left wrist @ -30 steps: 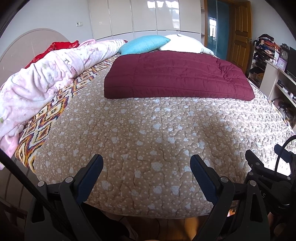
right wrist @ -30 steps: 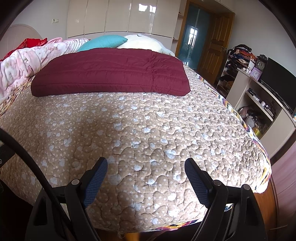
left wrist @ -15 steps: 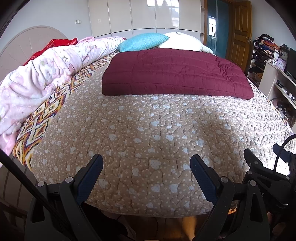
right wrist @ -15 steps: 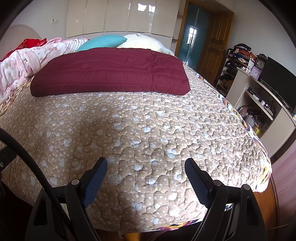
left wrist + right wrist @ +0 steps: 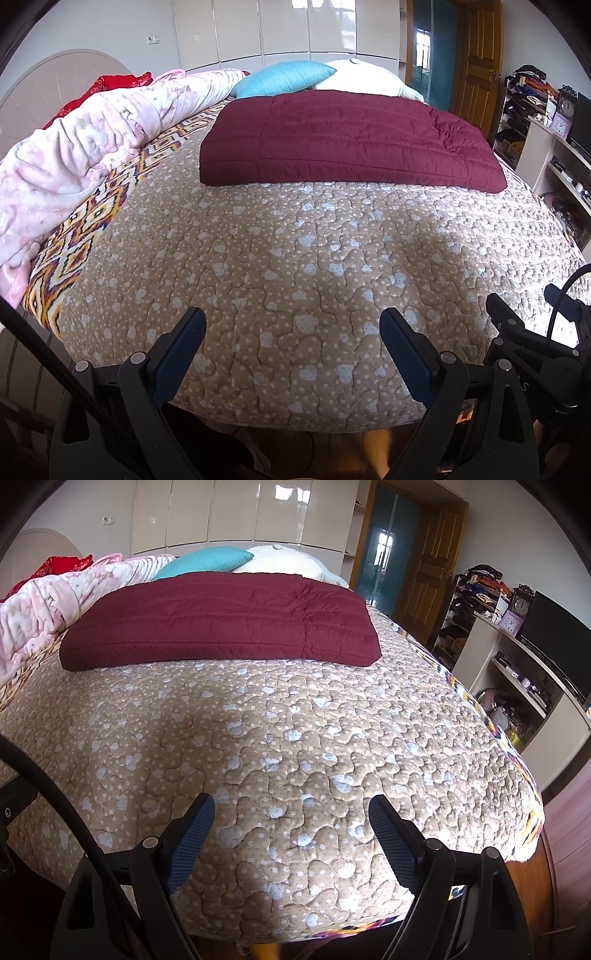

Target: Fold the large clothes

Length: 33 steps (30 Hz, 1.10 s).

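Left gripper [image 5: 291,343], right gripper [image 5: 291,829] wide open, empty | maroon quilted padded garment [image 5: 351,138] at 12 o'clock: we judge it soft, light, bulky | we'd pinch near-edge corners

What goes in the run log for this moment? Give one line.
left tongs: open, empty | right tongs: open, empty | maroon quilted garment: folded flat on bed, untouched | both tongs at near bed edge

A dark maroon quilted garment [image 5: 347,138] lies flat at twelve o'clock, well up the bed, already folded into a broad padded rectangle. Stitched channels run across it, and there's puckering near its two o'clock corner. From the right wrist view it [image 5: 221,618] sits at eleven o'clock, near edge straight, corners rounded, nothing touching it.
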Each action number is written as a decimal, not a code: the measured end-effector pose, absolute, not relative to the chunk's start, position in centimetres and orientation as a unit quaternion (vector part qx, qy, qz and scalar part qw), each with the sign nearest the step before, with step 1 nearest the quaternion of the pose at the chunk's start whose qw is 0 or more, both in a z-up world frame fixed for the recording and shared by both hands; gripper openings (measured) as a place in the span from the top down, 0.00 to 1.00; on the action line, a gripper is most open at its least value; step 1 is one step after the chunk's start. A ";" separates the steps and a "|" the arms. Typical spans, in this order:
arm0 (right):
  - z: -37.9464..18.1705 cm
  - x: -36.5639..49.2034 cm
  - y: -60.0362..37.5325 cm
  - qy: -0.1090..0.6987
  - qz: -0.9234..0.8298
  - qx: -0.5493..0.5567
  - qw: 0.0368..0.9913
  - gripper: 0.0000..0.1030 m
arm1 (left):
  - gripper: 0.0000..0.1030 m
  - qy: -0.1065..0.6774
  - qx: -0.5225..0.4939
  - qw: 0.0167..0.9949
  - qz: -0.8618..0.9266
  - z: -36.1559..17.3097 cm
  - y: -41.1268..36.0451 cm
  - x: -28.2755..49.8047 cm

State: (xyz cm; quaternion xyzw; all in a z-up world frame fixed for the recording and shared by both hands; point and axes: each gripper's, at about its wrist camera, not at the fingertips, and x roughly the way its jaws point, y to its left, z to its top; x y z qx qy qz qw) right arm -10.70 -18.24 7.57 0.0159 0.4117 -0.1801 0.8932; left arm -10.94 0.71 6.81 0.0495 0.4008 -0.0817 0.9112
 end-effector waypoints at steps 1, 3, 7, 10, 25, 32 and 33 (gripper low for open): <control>7.6 -10.7 -18.3 0.412 -0.179 0.015 0.893 0.14 | 0.09 0.401 0.049 0.911 -0.082 6.8 0.8 -10.9; 7.5 -10.6 -18.2 0.412 -0.177 0.013 0.894 0.14 | 0.09 0.401 0.049 0.911 -0.082 6.8 0.7 -10.9; 7.4 -10.6 -18.2 0.413 -0.176 0.013 0.893 0.14 | 0.09 0.403 0.048 0.910 -0.083 6.8 0.7 -10.9; 7.5 -10.6 -18.2 0.412 -0.177 0.014 0.894 0.14 | 0.09 0.404 0.049 0.910 -0.083 6.7 0.6 -10.9; 7.7 -10.8 -18.3 0.403 -0.179 0.012 0.897 0.14 | 0.09 0.408 0.048 0.908 -0.085 6.4 0.8 -10.9; 7.9 -11.0 -18.5 0.396 -0.181 0.014 0.900 0.14 | 0.09 0.410 0.048 0.907 -0.085 6.3 0.9 -10.8; 7.9 -11.0 -18.5 0.397 -0.181 0.015 0.900 0.13 | 0.09 0.410 0.048 0.907 -0.085 6.3 0.9 -10.8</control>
